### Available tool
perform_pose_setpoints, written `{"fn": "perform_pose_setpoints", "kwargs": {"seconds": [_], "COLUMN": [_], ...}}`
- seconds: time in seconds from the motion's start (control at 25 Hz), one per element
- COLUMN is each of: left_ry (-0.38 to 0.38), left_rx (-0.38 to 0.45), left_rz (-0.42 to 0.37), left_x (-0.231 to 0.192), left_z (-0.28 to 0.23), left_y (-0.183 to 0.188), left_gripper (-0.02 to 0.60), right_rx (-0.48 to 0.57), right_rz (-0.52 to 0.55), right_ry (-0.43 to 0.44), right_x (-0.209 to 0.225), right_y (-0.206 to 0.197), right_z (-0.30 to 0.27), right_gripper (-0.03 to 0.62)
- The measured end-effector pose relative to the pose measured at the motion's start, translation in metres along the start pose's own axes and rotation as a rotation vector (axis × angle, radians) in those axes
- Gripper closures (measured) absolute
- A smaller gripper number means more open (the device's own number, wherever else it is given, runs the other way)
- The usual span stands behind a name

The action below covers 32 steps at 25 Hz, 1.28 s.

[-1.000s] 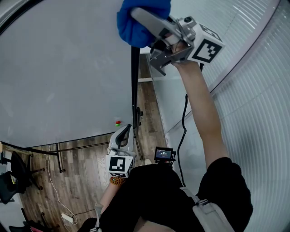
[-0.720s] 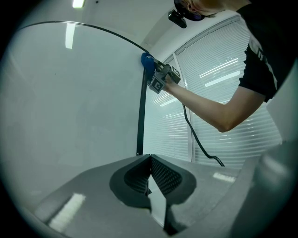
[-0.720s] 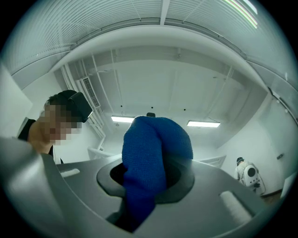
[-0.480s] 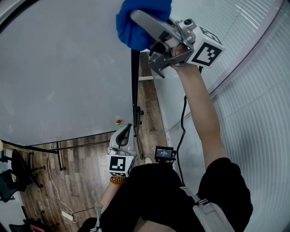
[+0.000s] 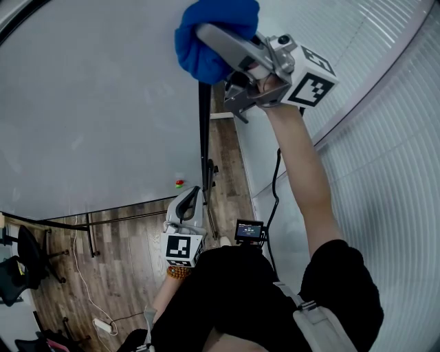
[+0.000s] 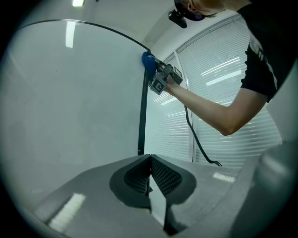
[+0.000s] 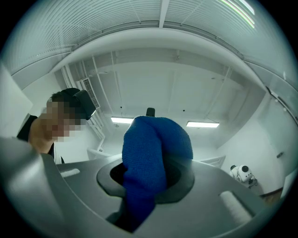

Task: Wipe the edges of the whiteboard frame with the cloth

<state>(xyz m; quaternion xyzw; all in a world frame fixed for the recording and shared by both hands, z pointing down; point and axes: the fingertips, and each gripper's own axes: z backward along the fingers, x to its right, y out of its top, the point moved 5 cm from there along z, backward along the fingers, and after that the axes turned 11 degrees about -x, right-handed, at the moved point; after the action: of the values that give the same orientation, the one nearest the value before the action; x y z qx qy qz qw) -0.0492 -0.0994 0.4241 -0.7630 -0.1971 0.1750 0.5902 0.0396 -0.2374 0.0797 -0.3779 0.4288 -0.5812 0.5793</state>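
Blue cloth [image 5: 221, 19] tight in the right hand-held gripper [image 5: 206, 34] at the whiteboard frame [image 5: 204, 124] corner; left hand-held gripper [image 6: 150, 183] closed, empty

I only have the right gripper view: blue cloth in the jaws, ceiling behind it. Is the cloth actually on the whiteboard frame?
Observer: It looks so. In the head view the blue cloth is raised to the top of the black frame that runs down the right side of the whiteboard. The left gripper view puts it at the upper right corner.
Operator: And the other hand, is it on the board?
Observer: No. The left hand-held gripper hangs low by the person's waist, away from the board. Its jaws are together with nothing between them.
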Motion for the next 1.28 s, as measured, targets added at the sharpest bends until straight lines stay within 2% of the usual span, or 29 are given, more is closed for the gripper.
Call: {"fn": "perform_pose_setpoints", "kwargs": {"seconds": [0.48, 1.28], "left_ry": [0.008, -0.001], "left_rx": [-0.010, -0.025], "left_rz": [0.004, 0.014], "left_x": [-0.011, -0.006], "left_z": [-0.002, -0.002], "left_y": [-0.025, -0.013], "left_gripper": [0.580, 0.580], "right_rx": [0.029, 0.012], "right_rz": [-0.014, -0.017], "right_ry": [-0.015, -0.032], "right_x": [0.000, -0.003], "right_y": [-0.040, -0.053], "right_z": [0.009, 0.013], "right_gripper": [0.476, 0.476]}}
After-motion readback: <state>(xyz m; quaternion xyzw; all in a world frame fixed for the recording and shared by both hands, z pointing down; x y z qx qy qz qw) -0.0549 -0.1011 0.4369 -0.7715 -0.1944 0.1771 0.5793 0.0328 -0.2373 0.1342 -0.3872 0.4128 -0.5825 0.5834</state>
